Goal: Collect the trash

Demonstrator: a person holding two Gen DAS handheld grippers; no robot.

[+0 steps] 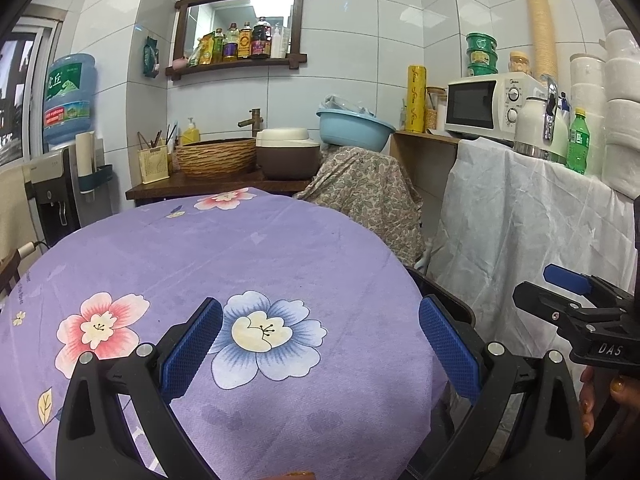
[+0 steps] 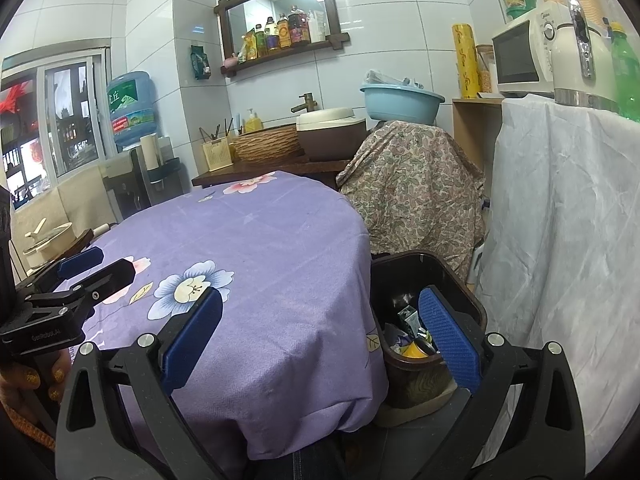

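Hidden and cut off

Trash bin (image 2: 430, 276): near wall behind right finger; contents (image 2: 408, 320) jumbled, unreadable. Shelf bottles' (image 1: 240, 42) labels too small.

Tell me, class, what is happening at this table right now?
A person holds two handheld tools above a purple floral tablecloth. The left tool and right tool are both open and hold nothing. No trash shows on the cloth. Wrappers lie in the dark bin beside the table, below the right tool.

A home kitchen: tiled walls, a microwave (image 1: 490, 104), a sink faucet (image 1: 252, 118), a shelf of sauce bottles (image 1: 240, 42) and a water dispenser (image 1: 60, 184)
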